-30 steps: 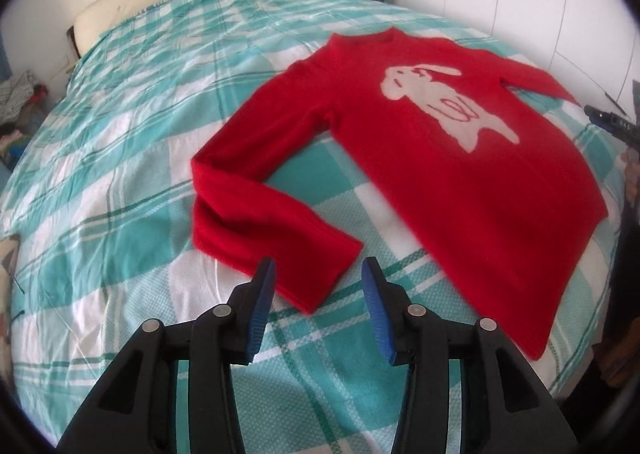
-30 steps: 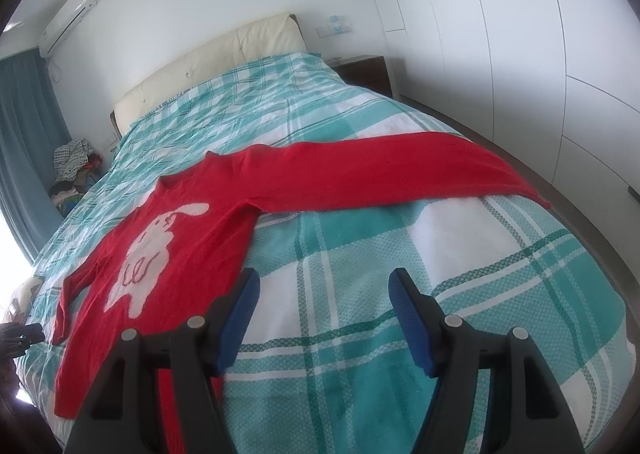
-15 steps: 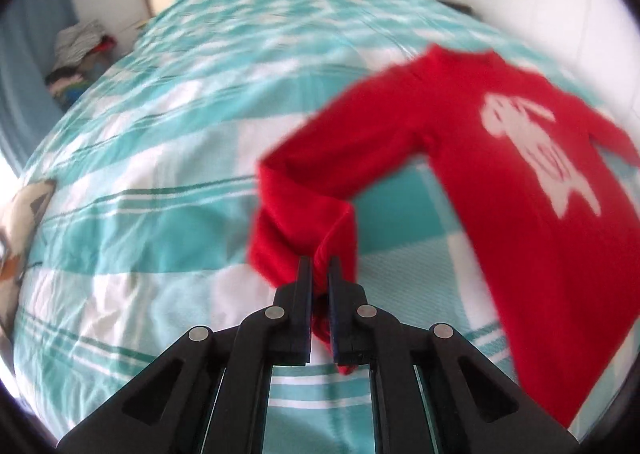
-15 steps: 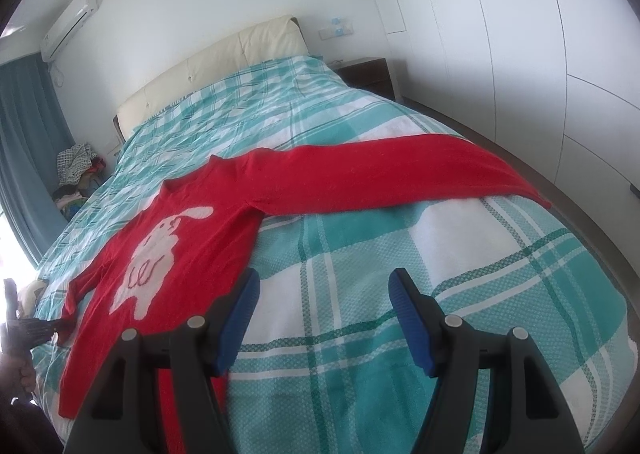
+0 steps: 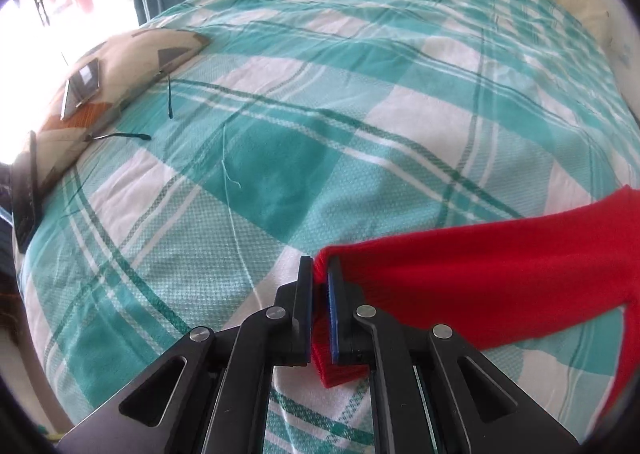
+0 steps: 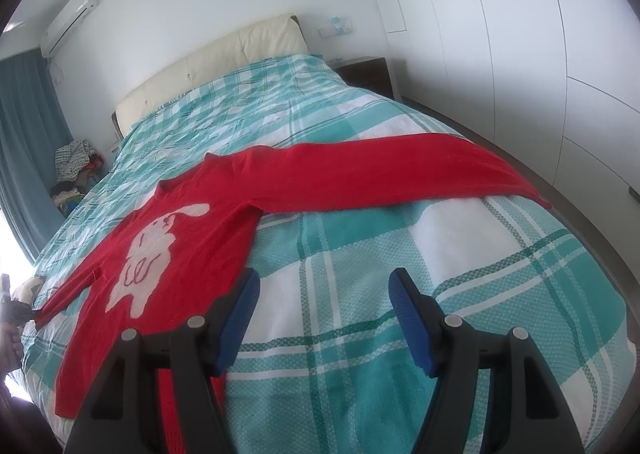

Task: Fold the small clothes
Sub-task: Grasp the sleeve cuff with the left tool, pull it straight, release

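Note:
A small red sweater [image 6: 192,238] with a white rabbit print lies face up on the bed. Its right sleeve [image 6: 400,174] stretches out toward the bed's right edge. My left gripper [image 5: 319,278] is shut on the cuff of the left sleeve [image 5: 460,286] and holds it stretched out to the left, just above the bedspread. In the right wrist view the left gripper [image 6: 16,312] shows at the far left edge with the cuff. My right gripper [image 6: 324,294] is open and empty, above the bedspread right of the sweater's body.
The bed has a teal and white checked cover [image 5: 320,126] and a cream headboard [image 6: 224,58]. A patterned cushion with a phone [image 5: 80,88] lies at the bed's left edge. White wardrobes [image 6: 520,54] stand close on the right. A nightstand [image 6: 368,72] stands beside the headboard.
My left gripper closed on the left sleeve's cuff and pulled the folded sleeve out straight to the left, turning its view toward the window side. The right gripper stayed open and almost still.

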The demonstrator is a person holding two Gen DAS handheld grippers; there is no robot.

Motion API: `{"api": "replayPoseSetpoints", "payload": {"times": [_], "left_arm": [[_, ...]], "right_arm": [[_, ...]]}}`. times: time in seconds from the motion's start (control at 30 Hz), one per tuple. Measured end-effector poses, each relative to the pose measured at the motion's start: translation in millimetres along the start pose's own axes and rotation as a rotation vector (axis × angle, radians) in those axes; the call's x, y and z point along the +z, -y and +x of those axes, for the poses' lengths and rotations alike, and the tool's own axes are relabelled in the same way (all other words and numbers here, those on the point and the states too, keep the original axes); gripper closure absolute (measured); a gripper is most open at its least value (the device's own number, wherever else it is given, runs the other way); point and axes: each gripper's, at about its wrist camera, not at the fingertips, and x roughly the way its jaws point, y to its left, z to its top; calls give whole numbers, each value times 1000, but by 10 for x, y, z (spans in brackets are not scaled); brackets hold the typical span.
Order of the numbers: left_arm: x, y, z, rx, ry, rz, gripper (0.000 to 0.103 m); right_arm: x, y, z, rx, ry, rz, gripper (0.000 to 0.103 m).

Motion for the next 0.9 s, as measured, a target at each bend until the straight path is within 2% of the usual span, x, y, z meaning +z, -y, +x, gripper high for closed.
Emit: {"api": "replayPoseSetpoints", "payload": {"times": [0.1, 0.3, 0.47, 0.53, 0.63, 0.7, 0.9], "left_arm": [[3, -3, 85, 27, -6, 0, 99], [37, -184, 196, 57, -13, -62, 102], [0, -227, 203, 44, -1, -68, 103], [-13, -216, 169, 38, 7, -59, 99], [-37, -233, 90, 32, 20, -57, 87], [-69, -252, -3, 34, 36, -57, 60], [-271, -146, -664, 7, 191, -16, 27]], "right_arm": [[-4, -6, 27, 0, -10, -8, 36], [-6, -8, 24, 0, -11, -6, 36], [3, 6, 39, 0, -13, -6, 36], [4, 2, 46, -1, -14, -11, 36], [4, 5, 45, -5, -14, -16, 36], [4, 9, 49, -6, -13, -11, 36], [21, 69, -2, -4, 13, 21, 25]]}}
